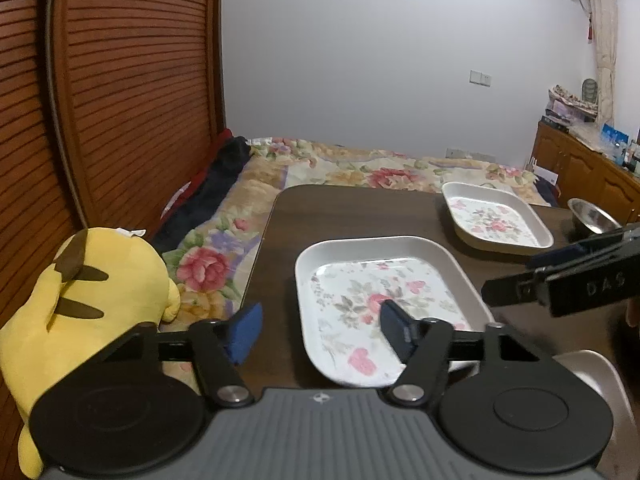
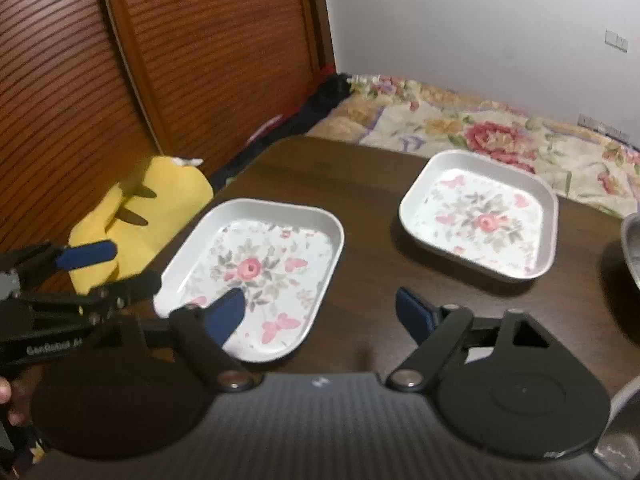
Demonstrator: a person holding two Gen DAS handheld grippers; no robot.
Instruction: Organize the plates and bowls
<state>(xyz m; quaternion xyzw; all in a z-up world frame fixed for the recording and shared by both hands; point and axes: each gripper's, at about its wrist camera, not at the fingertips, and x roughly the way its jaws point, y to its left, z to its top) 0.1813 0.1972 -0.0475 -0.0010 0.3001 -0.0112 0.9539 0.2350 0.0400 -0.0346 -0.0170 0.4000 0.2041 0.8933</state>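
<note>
Near plate (image 1: 384, 300): rect. w/ rounded corners, raised white rim, floor printed w/ pink rose at centre, grey-green leaves, pink butterflies; sits on dark wood table (image 1: 344, 216) toward its left edge; same plate in rt wrist view (image 2: 256, 264).

L to R in left wrist view: louvred wooden door (image 1: 120, 100); yellow plush (image 1: 92, 300) w/ brown stripes, lying on floral bedspread (image 1: 240, 208) just beside table; left gripper (image 1: 320, 328), fingers wide apart, left pad (image 1: 244, 332) over table edge, rt pad (image 1: 396, 332) over plate floor; whether pad touches plate, can't tell; far plate (image 1: 496, 220), same pattern, well apart from near one; steel bowl (image 1: 592, 220) just right of it; right gripper's finger enters from rt edge.

Rt wrist view: right gripper (image 2: 320, 316) also spread wide; left pad (image 2: 224, 316) over near plate's front part, rt pad (image 2: 416, 316) over bare table; left gripper (image 2: 112, 276) seen side-on at plate's left rim, blue pad showing.

View diffs: left cam alone shows wooden cabinet (image 1: 580, 168) w/ clutter and whole bowl; rt cam cuts bowl (image 2: 632, 248) to a sliver, but shows far plate (image 2: 480, 216) more from above.
</note>
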